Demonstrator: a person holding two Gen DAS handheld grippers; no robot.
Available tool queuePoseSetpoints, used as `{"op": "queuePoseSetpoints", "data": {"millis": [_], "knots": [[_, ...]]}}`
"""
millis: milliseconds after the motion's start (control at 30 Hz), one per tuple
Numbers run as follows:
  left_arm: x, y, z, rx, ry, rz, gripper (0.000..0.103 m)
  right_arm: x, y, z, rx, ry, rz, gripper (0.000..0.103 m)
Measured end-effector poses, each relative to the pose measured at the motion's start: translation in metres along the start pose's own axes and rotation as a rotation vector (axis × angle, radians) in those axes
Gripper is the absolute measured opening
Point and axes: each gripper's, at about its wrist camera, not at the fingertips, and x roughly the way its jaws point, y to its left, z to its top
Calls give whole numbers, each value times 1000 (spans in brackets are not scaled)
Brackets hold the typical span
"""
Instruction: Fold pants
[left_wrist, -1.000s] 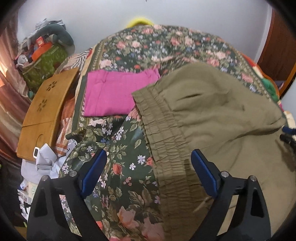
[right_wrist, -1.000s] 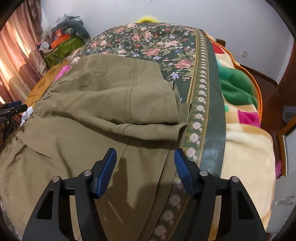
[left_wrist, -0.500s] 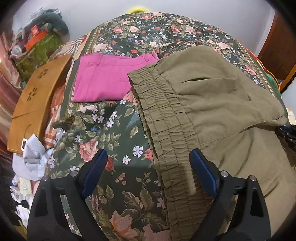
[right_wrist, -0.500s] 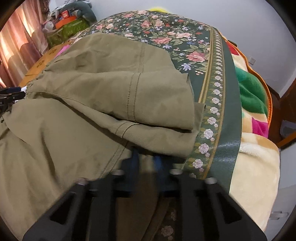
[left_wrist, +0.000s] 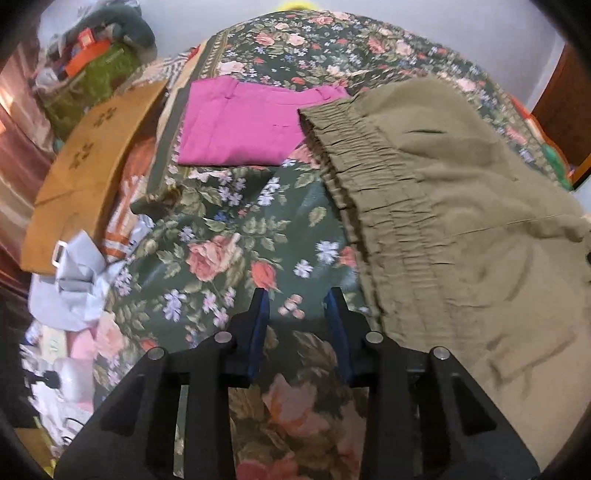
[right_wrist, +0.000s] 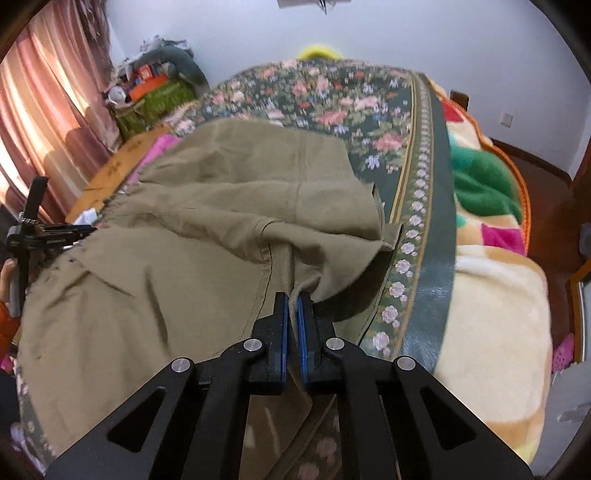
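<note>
Olive pants (left_wrist: 461, 221) lie spread on the floral bedspread (left_wrist: 221, 258), with the gathered waistband (left_wrist: 369, 192) toward the left. My left gripper (left_wrist: 298, 299) hovers just left of the waistband's near end. Its jaws are closing, and only bedspread shows between them. In the right wrist view my right gripper (right_wrist: 293, 299) is shut on a pinched fold of the pants (right_wrist: 184, 258) near a stitched seam, and the cloth rises to the pads. The left gripper (right_wrist: 86, 230) also shows at the far left, by the waistband edge.
A folded magenta garment (left_wrist: 240, 122) lies beyond the waistband. A wooden board (left_wrist: 88, 166) and a crumpled pale cloth (left_wrist: 74, 280) sit off the bed's left side. A colourful blanket (right_wrist: 491, 295) covers the right edge. Curtains (right_wrist: 37, 110) and a clutter pile (right_wrist: 155, 88) stand at the far left.
The left gripper sank toward the bed and its jaws narrowed from wide apart. The right gripper shut on a fold of the pants and lifted it slightly.
</note>
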Motion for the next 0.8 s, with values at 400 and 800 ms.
{"op": "queuePoseSetpoints", "data": {"millis": [400,800], "knots": [[4,-50,14,154,-14,33,75,-7,4,-7,-7,-42,-36,4],[5,-26,3,56,-30,82,76,-1,-3,-14,21,-2,-90,6]]}}
